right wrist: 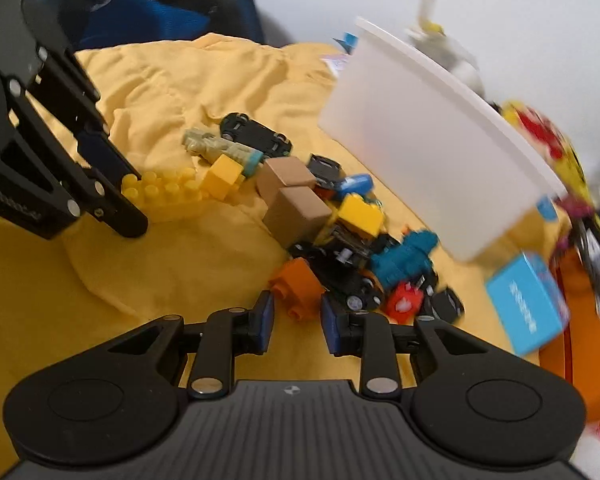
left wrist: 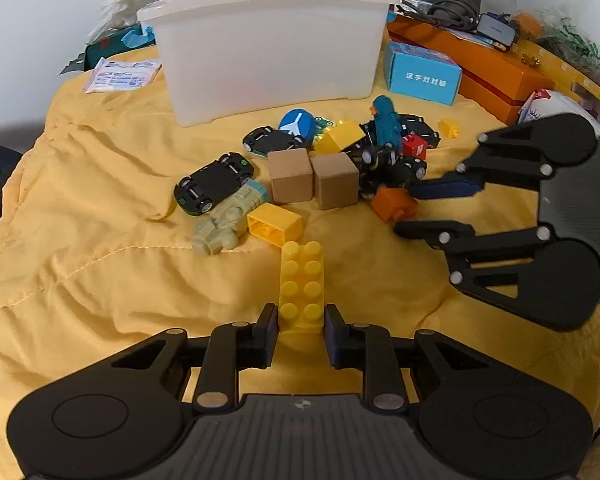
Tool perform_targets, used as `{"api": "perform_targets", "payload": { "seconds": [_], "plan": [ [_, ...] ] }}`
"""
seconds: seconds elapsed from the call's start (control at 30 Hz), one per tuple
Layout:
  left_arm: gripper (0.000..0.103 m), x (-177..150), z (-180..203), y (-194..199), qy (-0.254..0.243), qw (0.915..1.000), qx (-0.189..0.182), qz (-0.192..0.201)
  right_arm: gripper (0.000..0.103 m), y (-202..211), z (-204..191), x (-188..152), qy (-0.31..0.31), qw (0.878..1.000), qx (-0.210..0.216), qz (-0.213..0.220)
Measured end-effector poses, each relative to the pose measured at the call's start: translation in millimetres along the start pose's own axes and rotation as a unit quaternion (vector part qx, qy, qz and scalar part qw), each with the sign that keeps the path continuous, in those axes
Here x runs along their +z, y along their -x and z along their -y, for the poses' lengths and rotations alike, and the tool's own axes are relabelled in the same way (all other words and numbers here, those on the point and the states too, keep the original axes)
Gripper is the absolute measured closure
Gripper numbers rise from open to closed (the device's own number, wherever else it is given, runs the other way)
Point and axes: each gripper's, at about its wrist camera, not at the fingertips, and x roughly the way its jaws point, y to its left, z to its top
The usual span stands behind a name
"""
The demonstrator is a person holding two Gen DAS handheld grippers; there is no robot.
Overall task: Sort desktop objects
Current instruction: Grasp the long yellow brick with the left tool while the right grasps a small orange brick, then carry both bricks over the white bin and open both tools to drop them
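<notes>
**Q:** Which containers appeared, and what did they hold?

**A:** A white plastic tub point(left wrist: 268, 52) stood at the far side of the yellow cloth point(left wrist: 100, 260), its opening turned upward. Both wrist views showed only its outer wall and rim, so its contents could not be told. To the right of it lay a closed blue carton point(left wrist: 422, 74), and further right a stack of orange boxes point(left wrist: 500, 68) with cables and clutter on top.

**Q:** Where were the objects to be sorted?

**A:** All lay loose on the cloth, near the tub but outside it. They included two cardboard cubes point(left wrist: 291, 176) touching side by side, an upturned black toy car point(left wrist: 214, 184) to their left, and a teal figure point(left wrist: 386, 124) standing amid a tangle of small cars and bricks.

**Q:** What was the state of each tool?

**A:** The left gripper point(left wrist: 301, 320) was clamped on the near end of a long yellow brick point(left wrist: 302, 280), one pad against each long side. The brick pointed away toward the pile. The right gripper point(right wrist: 296, 308) had an orange brick point(right wrist: 298, 280) between its fingertips at the near right edge of the pile. The blurred view did not show whether the pads pressed on it.
</notes>
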Motion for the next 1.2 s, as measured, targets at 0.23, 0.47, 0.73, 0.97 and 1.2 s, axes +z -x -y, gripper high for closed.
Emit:
{"api": "perform_targets", "payload": {
  "seconds": [0.23,0.47,0.73,0.97,1.2],
  "plan": [
    [0.074,-0.4,3.7,-0.5,-0.011,0.9999,0.007,0.004,0.074,-14.5,3.2,12.3,0.038,0.999,0.015,0.013],
    [0.074,-1.4,6.1,-0.7,-0.012,0.9998,0.014,0.007,0.086,-4.8,14.4,17.9,-0.008,0.998,0.056,-0.027],
    [0.066,-2.0,15.8,-1.8,-0.028,0.9991,0.031,0.013,0.085,21.9,16.0,-1.2,-0.084,0.982,0.087,-0.143],
    [0.067,0.6,19.9,-6.4,-0.024,0.9984,0.046,0.024,0.076,22.6,19.4,-7.5,-0.139,0.983,0.068,-0.099],
    [0.076,5.0,18.1,-4.6,-0.012,0.9993,0.029,0.021,0.086,20.4,21.3,-15.8,-0.171,0.978,0.092,-0.075]
  ]
}}
